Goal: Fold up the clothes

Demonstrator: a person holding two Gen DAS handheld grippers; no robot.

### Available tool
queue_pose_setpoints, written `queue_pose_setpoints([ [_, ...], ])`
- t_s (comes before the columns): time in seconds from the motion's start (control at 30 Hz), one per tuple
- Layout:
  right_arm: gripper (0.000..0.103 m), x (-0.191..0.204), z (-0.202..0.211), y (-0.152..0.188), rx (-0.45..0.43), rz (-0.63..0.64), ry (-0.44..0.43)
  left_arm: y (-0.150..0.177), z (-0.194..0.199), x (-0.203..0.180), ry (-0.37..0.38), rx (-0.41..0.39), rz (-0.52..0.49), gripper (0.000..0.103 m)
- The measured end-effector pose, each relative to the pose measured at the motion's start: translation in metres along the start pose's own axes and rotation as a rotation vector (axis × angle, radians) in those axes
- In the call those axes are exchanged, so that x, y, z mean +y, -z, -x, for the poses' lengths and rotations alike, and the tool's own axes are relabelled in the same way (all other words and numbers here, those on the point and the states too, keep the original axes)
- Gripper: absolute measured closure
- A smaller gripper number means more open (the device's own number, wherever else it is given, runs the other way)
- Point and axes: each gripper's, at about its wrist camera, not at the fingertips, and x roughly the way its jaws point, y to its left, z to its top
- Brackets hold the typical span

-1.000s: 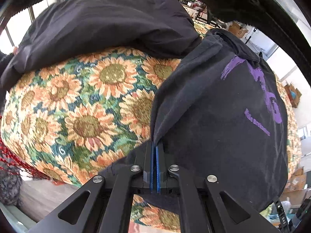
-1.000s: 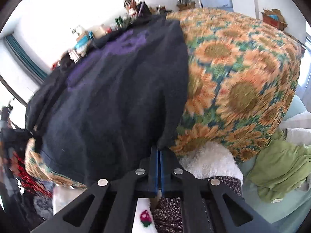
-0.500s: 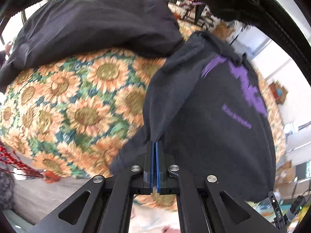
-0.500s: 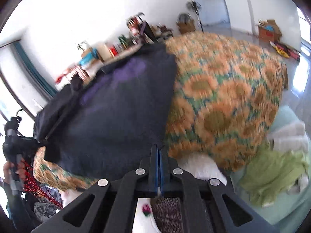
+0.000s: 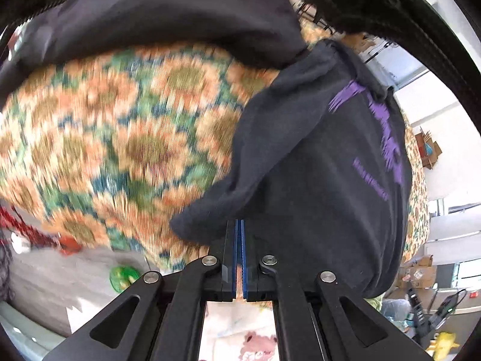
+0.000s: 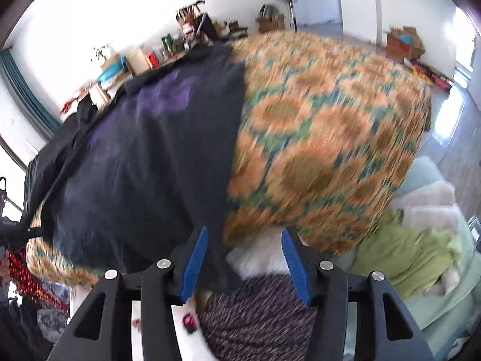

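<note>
A sunflower-patterned cover point(image 6: 324, 138) drapes the desk in a cluttered, white-walled room. The left gripper point(image 5: 239, 240) pinches the black sweatshirt point(image 5: 315, 180); the right gripper point(image 6: 243, 258) gapes wide above a green garment point(image 6: 405, 258).

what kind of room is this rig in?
Likely a lived-in home room used for laundry: a sunflower-print cloth covering the work surface under a black shirt, a cluttered shelf along the wall, and loose green clothes piled beside it.

Sunflower cloth point(image 6: 324, 138) bare right of black shirt point(image 6: 156, 162); second dark garment point(image 5: 156, 21) beyond.
</note>
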Motion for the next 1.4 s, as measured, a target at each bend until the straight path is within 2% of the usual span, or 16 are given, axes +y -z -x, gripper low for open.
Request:
queue_pose_setpoints([
  [0.1, 0.043, -0.004, 0.001, -0.031, -0.045, -0.017, 0.023, -0.018, 0.006, -0.027, -0.002, -0.036, -0.046, 0.098],
  [0.13, 0.041, -0.004, -0.002, -0.039, -0.050, -0.026, 0.020, -0.024, 0.006, -0.037, 0.001, -0.045, -0.063, 0.090],
  [0.2, 0.038, 0.000, -0.012, -0.057, -0.057, -0.038, -0.005, -0.043, 0.001, -0.059, 0.012, -0.057, -0.105, 0.067],
  [0.23, 0.037, 0.002, -0.019, -0.067, -0.059, -0.041, -0.015, -0.052, -0.002, -0.068, 0.011, -0.070, -0.126, 0.051],
  [0.27, 0.037, 0.004, -0.028, -0.077, -0.061, -0.040, -0.017, -0.065, -0.010, -0.083, 0.006, -0.090, -0.154, 0.044],
  [0.47, 0.034, 0.001, -0.094, -0.145, -0.044, -0.046, -0.033, -0.131, -0.058, -0.152, -0.042, -0.140, -0.252, 0.043],
  [0.57, 0.034, -0.006, -0.131, -0.187, -0.027, -0.048, -0.030, -0.162, -0.080, -0.176, -0.126, -0.191, -0.235, 0.043],
  [0.67, 0.031, -0.007, -0.168, -0.225, -0.001, -0.022, -0.010, -0.181, -0.109, -0.192, -0.166, -0.165, -0.237, 0.043],
  [0.83, 0.032, 0.005, -0.218, -0.268, 0.065, 0.069, 0.027, -0.173, -0.137, -0.206, -0.172, -0.123, -0.290, 0.043],
  [0.9, 0.071, 0.013, -0.224, -0.273, 0.083, 0.113, 0.016, -0.171, -0.143, -0.209, -0.176, -0.125, -0.294, 0.043],
  [0.93, 0.094, 0.018, -0.224, -0.272, 0.093, 0.134, -0.029, -0.170, -0.146, -0.210, -0.178, -0.126, -0.297, 0.043],
  [1.0, 0.094, 0.025, -0.220, -0.267, 0.113, 0.149, -0.086, -0.168, -0.146, -0.209, -0.164, -0.126, -0.281, 0.043],
  [1.07, 0.095, 0.030, -0.210, -0.263, 0.079, 0.184, -0.080, -0.166, -0.142, -0.209, -0.155, -0.134, -0.278, 0.043],
  [1.2, 0.097, 0.010, -0.177, -0.279, -0.091, 0.153, 0.050, -0.162, -0.126, -0.202, -0.121, -0.159, -0.243, 0.043],
  [1.27, 0.097, -0.006, -0.169, -0.292, -0.110, 0.103, 0.091, -0.161, -0.118, -0.198, -0.100, -0.168, -0.219, 0.043],
  [1.4, 0.097, -0.031, -0.161, -0.307, -0.159, 0.059, 0.238, -0.158, -0.104, -0.187, -0.084, -0.163, -0.184, 0.043],
])
